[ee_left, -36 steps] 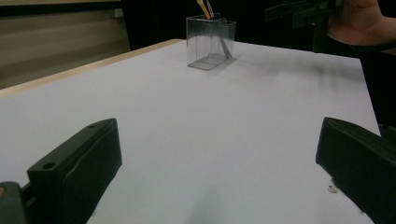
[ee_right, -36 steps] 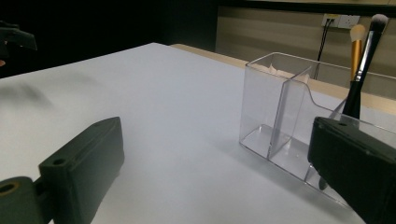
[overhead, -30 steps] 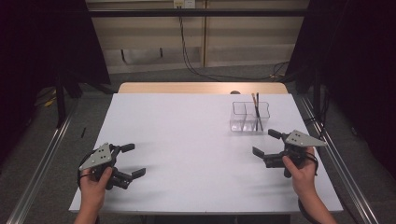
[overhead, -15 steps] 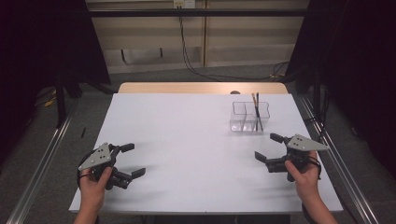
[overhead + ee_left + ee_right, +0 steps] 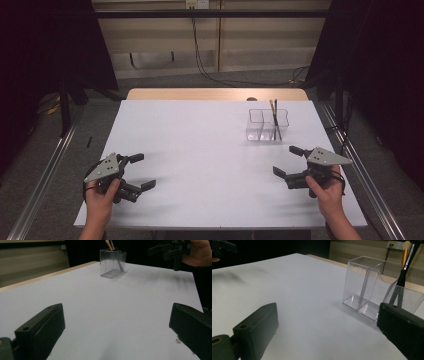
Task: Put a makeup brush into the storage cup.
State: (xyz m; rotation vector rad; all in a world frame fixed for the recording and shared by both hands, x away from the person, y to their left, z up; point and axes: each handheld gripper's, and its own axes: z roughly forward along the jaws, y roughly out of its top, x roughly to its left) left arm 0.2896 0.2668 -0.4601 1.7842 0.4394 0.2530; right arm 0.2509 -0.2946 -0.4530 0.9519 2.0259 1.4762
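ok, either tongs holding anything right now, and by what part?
Nothing held. Left tongs and right tongs are both open over the table, apart from the clear organizer.

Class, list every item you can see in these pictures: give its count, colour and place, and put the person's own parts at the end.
Table: one, white top with a wooden far edge, centre of the high view.
Clear organiser: one, transparent, with compartments, on the table's far right part.
Brushes: two slim ones, one black-handled and one golden, standing tilted in the organiser's right side.
Cables: several, black, on the floor and wall beyond the table.
Rails: two, grey metal, on the floor at either side of the table.
Left claw: one, black with a grey plate, open, near left of the table.
Right claw: one, black with a grey plate, open, near right, just short of the organiser.
Hands: two, each holding a claw.
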